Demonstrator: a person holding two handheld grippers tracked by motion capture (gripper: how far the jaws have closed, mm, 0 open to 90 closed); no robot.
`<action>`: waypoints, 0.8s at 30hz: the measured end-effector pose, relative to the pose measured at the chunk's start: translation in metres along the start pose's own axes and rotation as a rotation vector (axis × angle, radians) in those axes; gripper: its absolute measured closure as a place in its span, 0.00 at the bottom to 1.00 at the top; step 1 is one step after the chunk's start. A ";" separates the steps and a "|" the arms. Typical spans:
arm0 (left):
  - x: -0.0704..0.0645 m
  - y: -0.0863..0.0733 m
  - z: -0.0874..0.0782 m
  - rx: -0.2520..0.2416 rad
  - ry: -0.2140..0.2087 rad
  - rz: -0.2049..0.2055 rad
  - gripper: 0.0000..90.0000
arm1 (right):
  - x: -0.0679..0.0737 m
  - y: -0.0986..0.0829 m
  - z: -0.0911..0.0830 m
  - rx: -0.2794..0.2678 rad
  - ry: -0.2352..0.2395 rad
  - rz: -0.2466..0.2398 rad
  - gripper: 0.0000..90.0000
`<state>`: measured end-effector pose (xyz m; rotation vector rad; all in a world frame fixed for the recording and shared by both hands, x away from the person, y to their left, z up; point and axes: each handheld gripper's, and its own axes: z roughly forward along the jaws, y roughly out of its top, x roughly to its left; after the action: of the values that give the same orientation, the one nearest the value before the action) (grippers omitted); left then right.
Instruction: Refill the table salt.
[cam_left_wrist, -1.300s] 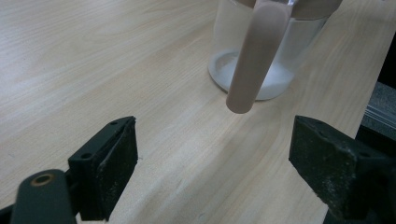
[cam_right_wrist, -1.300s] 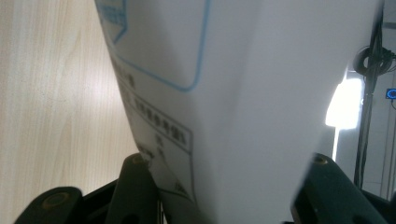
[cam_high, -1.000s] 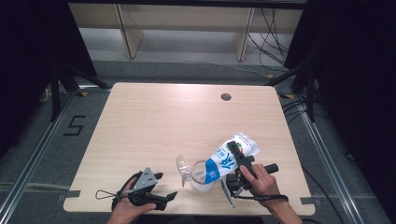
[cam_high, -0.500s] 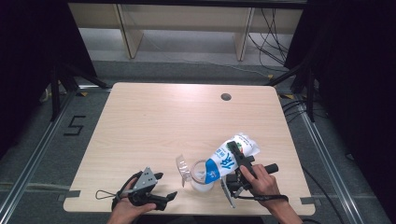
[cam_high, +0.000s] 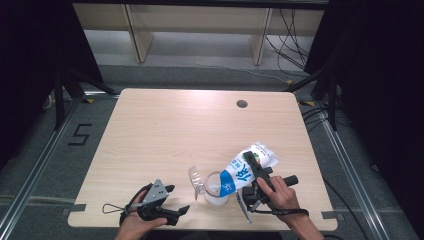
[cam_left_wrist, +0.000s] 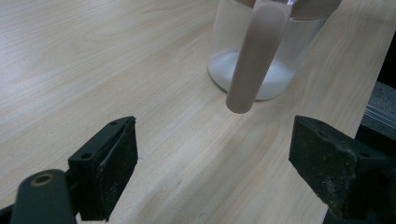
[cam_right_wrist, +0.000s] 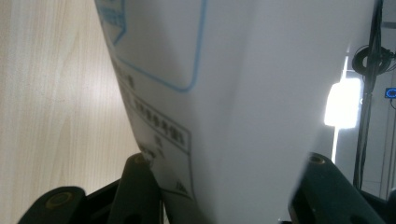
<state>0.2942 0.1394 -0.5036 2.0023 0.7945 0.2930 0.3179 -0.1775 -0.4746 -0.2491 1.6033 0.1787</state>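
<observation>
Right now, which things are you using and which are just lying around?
In use: white-and-blue pouch clamped in the right gripper, tipped over the clear jar holding white powder.

Just there: clear lid beside the jar; left gripper, open, resting on the table.

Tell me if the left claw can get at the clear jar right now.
Probably yes. The left claw is open and aimed at the clear jar, with bare table between them. Only the tilted bag held by the right claw over its mouth crowds the top.

Even overhead light, dark surrounds, close-ups blurry
</observation>
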 end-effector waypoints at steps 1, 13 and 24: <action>0.000 0.000 0.000 0.000 0.000 0.000 0.17 | 0.000 0.000 0.000 0.000 0.000 0.002 0.67; -0.001 -0.001 0.001 -0.015 -0.008 -0.010 0.17 | -0.002 0.000 0.001 -0.007 0.004 -0.039 0.67; 0.000 -0.001 0.000 -0.015 -0.006 -0.007 0.17 | -0.001 0.000 0.000 -0.001 0.005 -0.038 0.68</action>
<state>0.2937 0.1391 -0.5045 1.9850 0.7930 0.2879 0.3177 -0.1778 -0.4731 -0.2807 1.6019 0.1502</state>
